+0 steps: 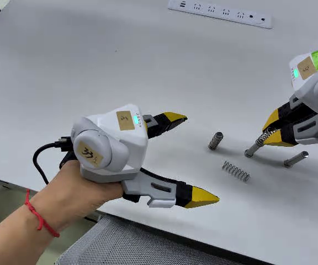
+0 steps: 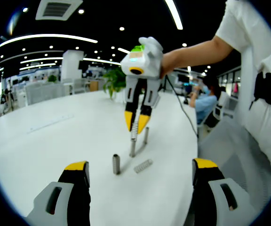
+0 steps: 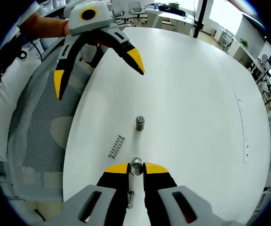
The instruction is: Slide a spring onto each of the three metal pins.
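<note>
Worked at a smooth white table (image 1: 93, 66) with no stop or fixture on it. Held the right claw (image 1: 270, 131) clamped on a spring (image 1: 265, 136) at the right of the head view, with the lower end at the top of a leaning pin (image 1: 252, 150). Held the left claw (image 1: 195, 157) wide apart on nothing, at lower left. Judged the leaning pin likely to skid or tip, being steadied by nothing. Feared also a buckled spring from too hard a squeeze. Saw a sprung pin (image 1: 216, 140), a loose spring (image 1: 236, 170) and a bare pin (image 1: 295, 159) close by, easy to knock rolling. Noticed a power strip (image 1: 220, 11) at the top, and an open office with ceiling lights in the left gripper view.
</note>
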Demonstrator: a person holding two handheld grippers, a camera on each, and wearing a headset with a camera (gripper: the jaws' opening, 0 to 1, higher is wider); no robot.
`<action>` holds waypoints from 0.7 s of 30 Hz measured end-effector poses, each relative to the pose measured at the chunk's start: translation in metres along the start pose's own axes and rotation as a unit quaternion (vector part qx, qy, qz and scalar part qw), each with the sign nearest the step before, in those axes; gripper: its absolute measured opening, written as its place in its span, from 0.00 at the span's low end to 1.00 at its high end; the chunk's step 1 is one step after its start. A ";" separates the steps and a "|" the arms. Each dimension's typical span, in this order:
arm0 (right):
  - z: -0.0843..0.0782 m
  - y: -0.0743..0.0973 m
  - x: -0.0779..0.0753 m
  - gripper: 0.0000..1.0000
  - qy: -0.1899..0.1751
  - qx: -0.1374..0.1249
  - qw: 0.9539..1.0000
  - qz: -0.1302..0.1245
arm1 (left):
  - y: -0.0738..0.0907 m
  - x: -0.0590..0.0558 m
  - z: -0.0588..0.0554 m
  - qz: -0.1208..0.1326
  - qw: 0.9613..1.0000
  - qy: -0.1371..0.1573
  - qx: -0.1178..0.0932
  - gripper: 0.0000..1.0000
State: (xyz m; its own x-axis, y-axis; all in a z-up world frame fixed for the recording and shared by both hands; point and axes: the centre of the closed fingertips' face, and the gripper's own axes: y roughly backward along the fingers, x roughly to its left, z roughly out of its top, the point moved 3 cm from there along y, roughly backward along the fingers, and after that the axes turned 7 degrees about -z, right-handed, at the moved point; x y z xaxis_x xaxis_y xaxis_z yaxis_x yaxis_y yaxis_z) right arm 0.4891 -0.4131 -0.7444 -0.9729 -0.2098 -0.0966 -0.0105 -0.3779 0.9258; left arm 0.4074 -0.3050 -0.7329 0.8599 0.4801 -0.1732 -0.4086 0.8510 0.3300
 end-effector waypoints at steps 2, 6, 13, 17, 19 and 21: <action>0.000 -0.002 0.000 0.12 0.000 -0.001 1.000 0.000 | 0.000 0.000 0.000 0.000 1.000 0.001 -0.001 0.91; -0.001 -0.005 0.001 0.12 -0.001 -0.003 1.000 -0.002 | 0.001 0.000 -0.002 0.000 1.000 0.002 0.000 0.91; -0.003 -0.009 0.002 0.12 0.000 -0.003 1.000 -0.005 | 0.000 0.000 -0.002 0.000 1.000 0.003 0.000 0.91; -0.006 -0.014 0.004 0.12 -0.001 -0.004 1.000 -0.007 | -0.001 -0.001 -0.002 -0.001 1.000 0.004 0.000 0.90; -0.007 -0.016 0.004 0.12 0.000 -0.004 1.000 -0.007 | -0.001 -0.001 -0.002 -0.001 1.000 0.004 0.000 0.90; -0.009 -0.019 0.002 0.12 -0.001 -0.005 1.000 -0.008 | -0.001 -0.001 -0.003 -0.001 1.000 0.005 0.000 0.90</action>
State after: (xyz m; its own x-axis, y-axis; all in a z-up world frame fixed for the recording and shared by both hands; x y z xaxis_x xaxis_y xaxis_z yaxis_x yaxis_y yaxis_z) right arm 0.4894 -0.4148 -0.7659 -0.9734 -0.2012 -0.1098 -0.0230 -0.3908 0.9202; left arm 0.4062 -0.3055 -0.7354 0.8577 0.4808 -0.1823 -0.4075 0.8518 0.3292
